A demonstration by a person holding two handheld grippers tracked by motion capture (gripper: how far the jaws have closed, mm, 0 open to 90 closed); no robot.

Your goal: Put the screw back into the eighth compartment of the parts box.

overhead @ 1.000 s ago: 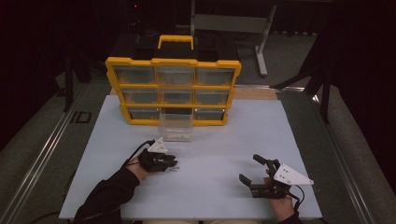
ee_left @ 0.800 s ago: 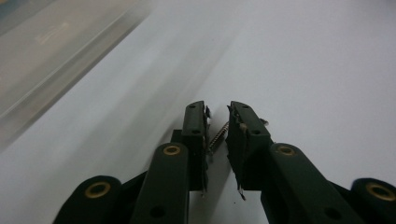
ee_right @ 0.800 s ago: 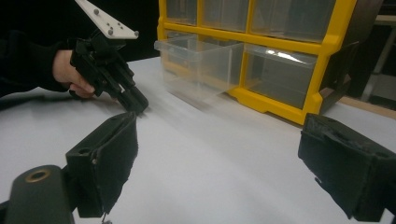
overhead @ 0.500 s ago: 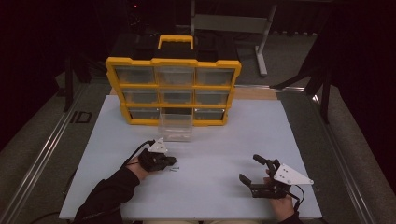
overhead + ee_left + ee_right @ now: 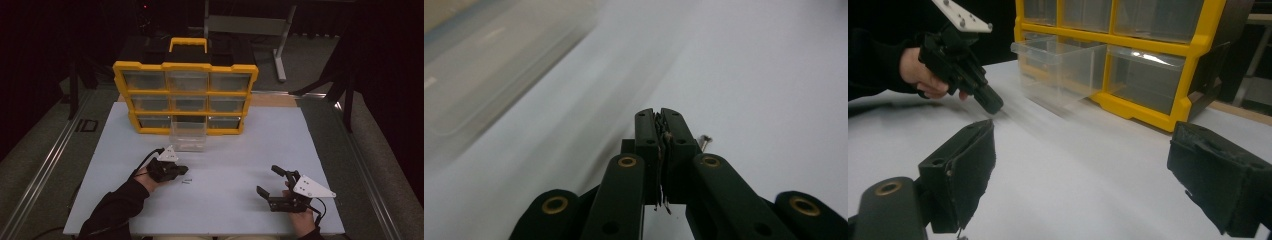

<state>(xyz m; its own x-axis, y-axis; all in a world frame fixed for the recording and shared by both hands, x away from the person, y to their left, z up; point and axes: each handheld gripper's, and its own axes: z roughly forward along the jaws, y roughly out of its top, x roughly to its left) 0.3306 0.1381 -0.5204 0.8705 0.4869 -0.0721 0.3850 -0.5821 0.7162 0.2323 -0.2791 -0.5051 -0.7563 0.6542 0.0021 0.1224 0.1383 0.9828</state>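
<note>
Table (image 5: 300, 150) with pale white top, dark surroundings. Yellow-framed plastic organizer cabinet (image 5: 185, 95) with clear drawers in three rows stands at far centre, black-and-yellow carry handle on top. One clear plastic drawer (image 5: 187, 134) from bottom row, middle column, is pulled forward and juts over the tabletop; right gripper view shows it (image 5: 1060, 67) sticking out past the yellow frame.

Left gripper (image 5: 181, 170), black, grey three-cornered plate on top, held low near table's left-centre, tip pointing right. Its jaws are pressed together; left gripper view shows something thin and metallic pinched in the seam between them (image 5: 663, 131), too small to identify. Small metal screw (image 5: 186, 181) lies on the table just beside the left gripper's tip; a screw head (image 5: 705, 142) shows just past the right jaw in the left gripper view.

Right gripper (image 5: 270, 181), black, sits near table's right front edge, held by a hand (image 5: 302, 220), jaws spread wide with nothing between them; in right gripper view both pads frame bare tabletop.
</note>
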